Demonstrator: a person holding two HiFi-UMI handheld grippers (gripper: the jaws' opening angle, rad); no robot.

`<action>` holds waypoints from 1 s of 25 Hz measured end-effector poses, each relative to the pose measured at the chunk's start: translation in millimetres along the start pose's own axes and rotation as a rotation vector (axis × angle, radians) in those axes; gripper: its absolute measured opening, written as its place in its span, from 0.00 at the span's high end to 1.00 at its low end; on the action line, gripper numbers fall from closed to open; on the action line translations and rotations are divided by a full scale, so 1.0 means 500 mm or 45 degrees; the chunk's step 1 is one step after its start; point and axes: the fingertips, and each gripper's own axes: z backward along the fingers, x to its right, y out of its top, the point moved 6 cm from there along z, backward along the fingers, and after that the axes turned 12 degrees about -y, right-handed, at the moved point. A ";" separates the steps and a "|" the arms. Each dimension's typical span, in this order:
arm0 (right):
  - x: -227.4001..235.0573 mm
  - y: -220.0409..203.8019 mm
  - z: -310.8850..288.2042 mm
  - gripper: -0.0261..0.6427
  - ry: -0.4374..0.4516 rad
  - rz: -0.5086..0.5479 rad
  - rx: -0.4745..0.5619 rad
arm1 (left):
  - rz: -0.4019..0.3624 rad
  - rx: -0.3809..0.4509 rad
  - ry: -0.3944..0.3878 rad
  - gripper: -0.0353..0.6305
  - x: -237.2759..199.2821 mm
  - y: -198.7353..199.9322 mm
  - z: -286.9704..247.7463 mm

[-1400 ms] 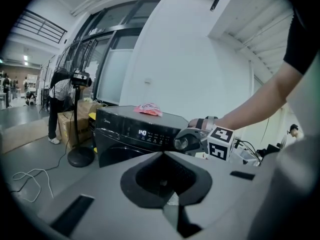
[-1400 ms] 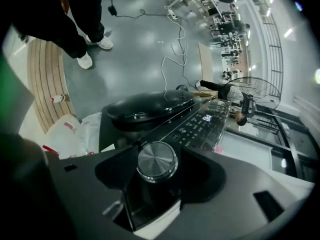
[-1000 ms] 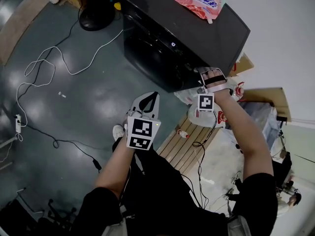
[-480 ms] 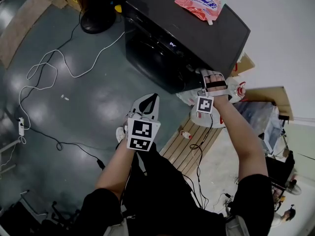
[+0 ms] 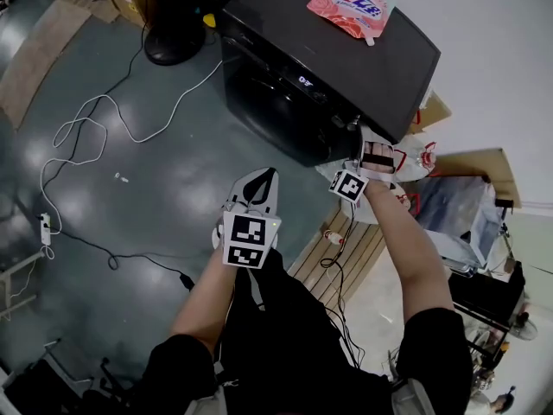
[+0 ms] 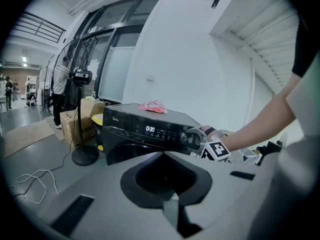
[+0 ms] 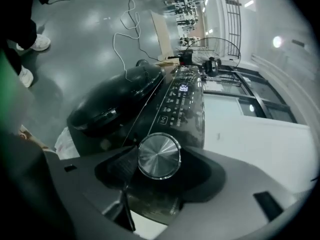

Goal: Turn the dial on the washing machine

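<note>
The black washing machine point(image 5: 346, 54) stands at the upper middle of the head view; its display point(image 6: 150, 129) reads 0:30. The silver dial point(image 7: 159, 155) sits at the right end of the control panel point(image 7: 175, 101). My right gripper point(image 5: 361, 138) is up against that panel and shut on the dial, which fills the notch between its jaws. From the left gripper view the dial point(image 6: 189, 138) shows beside the right gripper's marker cube point(image 6: 216, 150). My left gripper point(image 5: 266, 180) hangs in front of the machine, well short of it, shut on nothing.
A pink detergent bag point(image 5: 352, 3) lies on the machine's lid. A fan stand's round base point(image 5: 173, 46) and a white cable point(image 5: 104, 115) are on the floor at left. A wooden pallet point(image 5: 333, 249), plastic bags and a cardboard box point(image 5: 471, 167) crowd the right side.
The right gripper has rolled on the dial: its marker cube was square to the view and is tilted now. The left gripper has stayed roughly where it was.
</note>
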 end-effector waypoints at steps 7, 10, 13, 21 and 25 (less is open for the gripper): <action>-0.001 0.007 -0.005 0.55 -0.031 -0.087 -0.100 | -0.022 -0.022 0.001 0.93 -0.022 0.000 0.020; -0.001 0.009 -0.006 0.55 -0.045 -0.133 -0.146 | -0.022 -0.033 -0.001 0.93 -0.028 -0.001 0.027; 0.000 0.014 -0.007 0.55 -0.059 -0.192 -0.199 | -0.020 -0.035 -0.002 0.93 -0.036 0.000 0.034; -0.004 0.027 -0.026 0.55 -0.087 -0.509 -0.449 | -0.036 -0.076 -0.020 0.93 -0.060 0.000 0.048; 0.012 0.041 -0.036 0.55 -0.069 -0.690 -0.601 | -0.041 -0.089 -0.018 0.93 -0.079 0.002 0.061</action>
